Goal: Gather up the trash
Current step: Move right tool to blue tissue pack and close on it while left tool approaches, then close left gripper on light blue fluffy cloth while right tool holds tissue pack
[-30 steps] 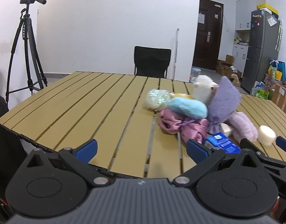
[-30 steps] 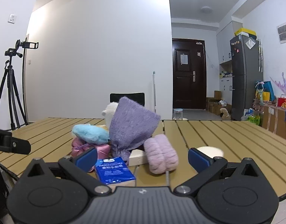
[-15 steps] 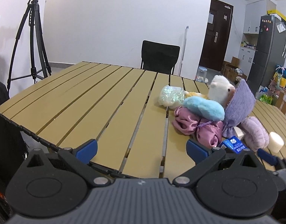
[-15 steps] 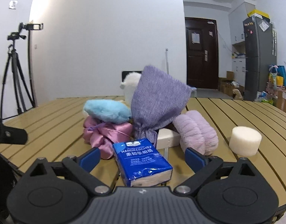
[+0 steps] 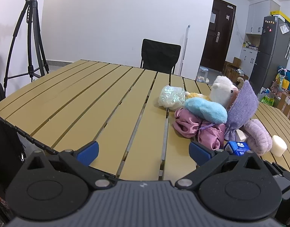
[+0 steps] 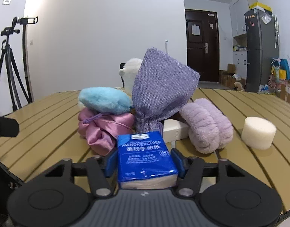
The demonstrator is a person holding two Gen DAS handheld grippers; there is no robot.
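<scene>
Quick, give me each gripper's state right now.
Left gripper: open, nothing between its fingers.
Right gripper: jaws closing around the blue tissue pack, pads at its sides.

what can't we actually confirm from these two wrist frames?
- Small white block, right wrist view: mostly behind the purple pouch and fuzzy lilac roll; identity unclear.
- Yellow plush, left wrist view: largely hidden by the blue plush and white plush toy.
- Right hand-held gripper: jaws closing around the blue tissue pack; pad contact cannot be confirmed.
- No trash container shows in either view.
</scene>
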